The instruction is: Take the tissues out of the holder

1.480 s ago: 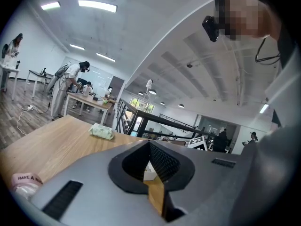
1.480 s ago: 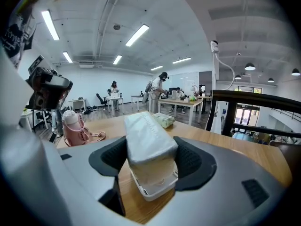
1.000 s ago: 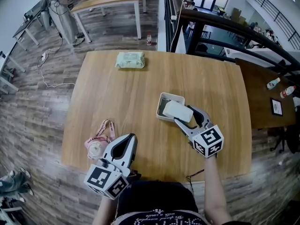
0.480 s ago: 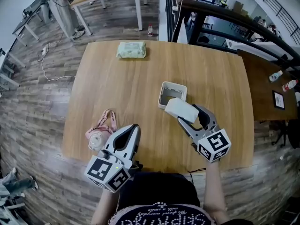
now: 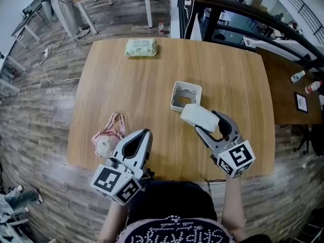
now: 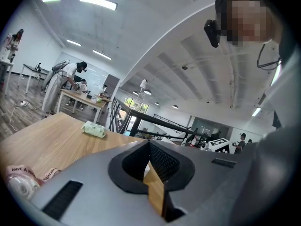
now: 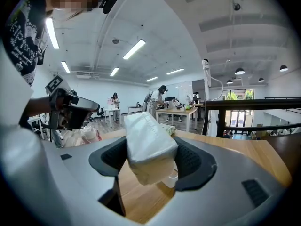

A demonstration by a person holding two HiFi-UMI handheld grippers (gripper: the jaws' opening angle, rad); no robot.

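R gripper [image 5: 205, 121] grips tissues [image 5: 196, 116] w/ wide jaws, above table [image 5: 126, 95], just beside holder [image 5: 174, 99]. L gripper [image 5: 143, 134]: jaws together, nothing between, near table's front edge.

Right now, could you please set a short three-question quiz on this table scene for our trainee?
1. True or false: the tissue pack sits inside the white holder.
2. What is the right tool clamped on? A) a pink strap B) the tissue pack C) nothing
3. Fill the gap: the left tool has its jaws ____, with nothing between them.
Key: 1 false, the pack is held outside the holder; 2 B; 3 shut.
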